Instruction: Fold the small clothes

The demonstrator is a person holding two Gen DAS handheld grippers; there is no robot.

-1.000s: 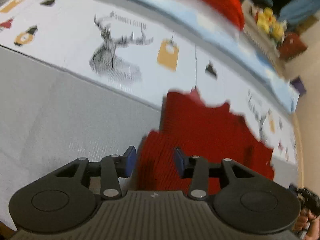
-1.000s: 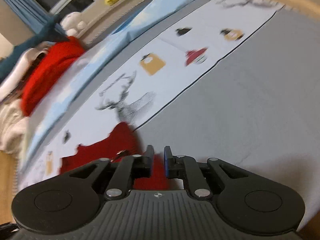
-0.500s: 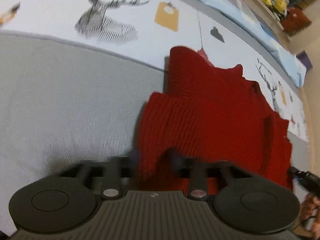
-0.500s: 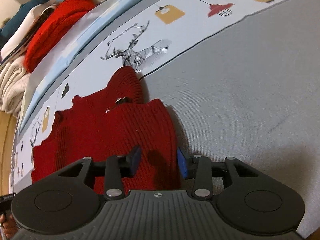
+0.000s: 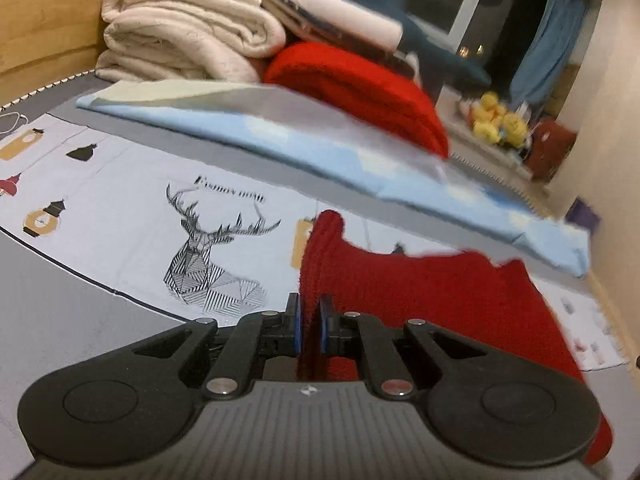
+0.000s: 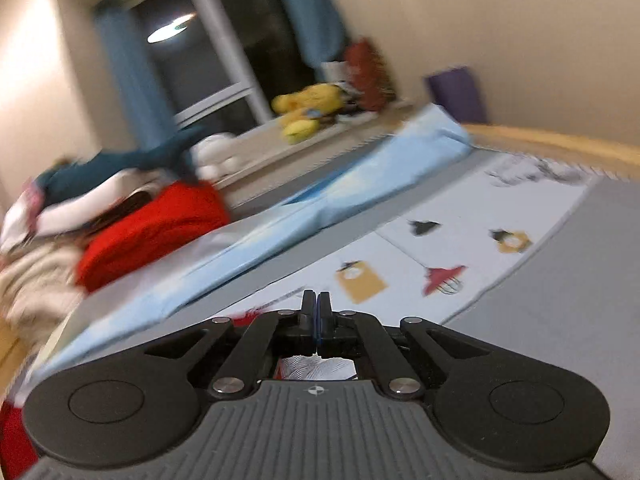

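A small red knit sweater (image 5: 420,292) lies on the bed's printed cover (image 5: 120,208), its near left edge pulled up into a ridge. My left gripper (image 5: 310,320) is shut on that edge, and red cloth shows between the blue pads. In the right wrist view my right gripper (image 6: 317,312) is shut with its pads pressed together, and I see no cloth between them. Slivers of the red sweater (image 6: 245,316) show just left of and behind its fingers. The rest of the garment is hidden below the gripper body.
A folded light-blue sheet (image 5: 320,148) runs across the bed behind the sweater. Behind it are stacked cream blankets (image 5: 180,28) and a folded red knit (image 5: 360,84). Yellow plush toys (image 5: 500,122) sit on the window ledge. Grey cover (image 6: 560,300) spreads to the right.
Both views have swung up from looking down at the sweater to looking across the bed. The left jaws closed on the sweater's edge and raised it. The right jaws went from open to shut.
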